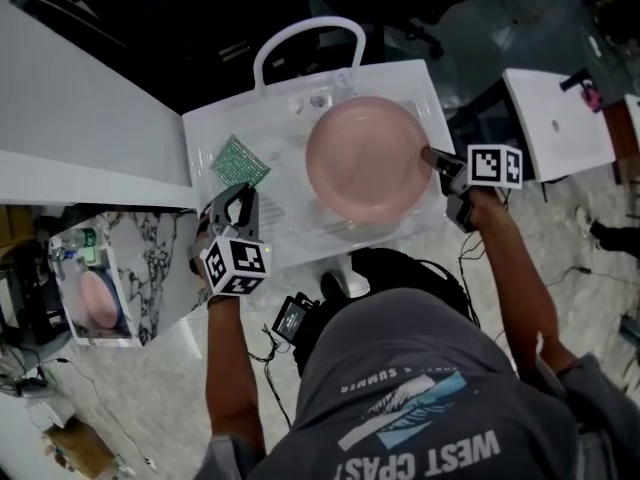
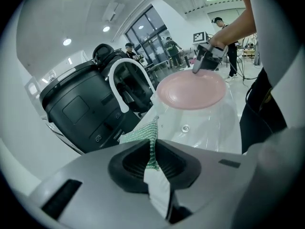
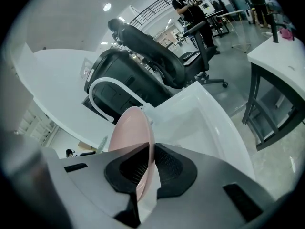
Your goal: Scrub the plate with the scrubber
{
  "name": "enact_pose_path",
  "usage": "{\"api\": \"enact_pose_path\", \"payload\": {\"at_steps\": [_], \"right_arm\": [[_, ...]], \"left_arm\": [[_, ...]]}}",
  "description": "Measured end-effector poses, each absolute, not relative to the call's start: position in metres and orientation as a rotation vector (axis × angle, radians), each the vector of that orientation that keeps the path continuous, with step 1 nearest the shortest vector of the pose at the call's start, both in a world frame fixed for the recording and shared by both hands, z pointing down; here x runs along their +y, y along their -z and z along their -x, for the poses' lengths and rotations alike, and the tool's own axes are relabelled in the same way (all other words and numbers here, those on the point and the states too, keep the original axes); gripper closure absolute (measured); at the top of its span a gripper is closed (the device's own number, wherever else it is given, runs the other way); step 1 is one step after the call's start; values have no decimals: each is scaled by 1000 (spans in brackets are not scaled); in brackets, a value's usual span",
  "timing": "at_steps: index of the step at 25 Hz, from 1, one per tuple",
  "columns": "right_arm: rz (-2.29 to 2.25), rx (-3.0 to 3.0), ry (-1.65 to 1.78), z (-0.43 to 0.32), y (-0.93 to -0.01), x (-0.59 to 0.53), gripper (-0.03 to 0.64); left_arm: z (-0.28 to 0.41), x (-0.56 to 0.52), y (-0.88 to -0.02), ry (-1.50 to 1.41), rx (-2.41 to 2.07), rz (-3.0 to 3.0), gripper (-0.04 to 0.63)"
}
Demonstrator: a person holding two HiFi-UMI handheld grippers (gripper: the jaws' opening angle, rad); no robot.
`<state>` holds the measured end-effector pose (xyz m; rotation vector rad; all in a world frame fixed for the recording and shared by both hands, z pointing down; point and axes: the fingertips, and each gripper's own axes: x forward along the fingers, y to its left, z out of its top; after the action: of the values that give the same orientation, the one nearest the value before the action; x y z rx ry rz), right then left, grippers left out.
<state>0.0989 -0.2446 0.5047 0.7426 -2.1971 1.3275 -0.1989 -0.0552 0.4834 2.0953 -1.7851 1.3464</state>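
1. Scrubber (image 2: 142,133): its near end is hidden between the left gripper's (image 2: 153,151) jaws, toward 6 o'clock
2. Plate (image 3: 129,131): its near rim is hidden inside the right gripper (image 3: 150,154)
3. Standing person (image 3: 186,4) at 12 o'clock: too small to tell what the hands hold

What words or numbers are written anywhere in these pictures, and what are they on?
"WEST": big letters on the person's grey shirt; the next word, starting C, runs off the picture.
"SUMMER": small print on the same shirt, barely readable.
Left gripper and right gripper cubes: black-and-white square patterns, no words.
Small black device at the person's waist: too small to read.
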Motion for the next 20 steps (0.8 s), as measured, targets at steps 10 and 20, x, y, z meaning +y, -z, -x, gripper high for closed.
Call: {"api": "enact_pose_path", "payload": {"at_steps": [10,20], "right_arm": [[-782,-2164,-1343,-117,-516,-262,561],[-776,-2110,-1348,-114,-530,-275,560]], "left_arm": [[251,-102,-531,-1292,-1855,-1898,552],[280,-157,-574,-1132,-1895,-1726,549]]}}
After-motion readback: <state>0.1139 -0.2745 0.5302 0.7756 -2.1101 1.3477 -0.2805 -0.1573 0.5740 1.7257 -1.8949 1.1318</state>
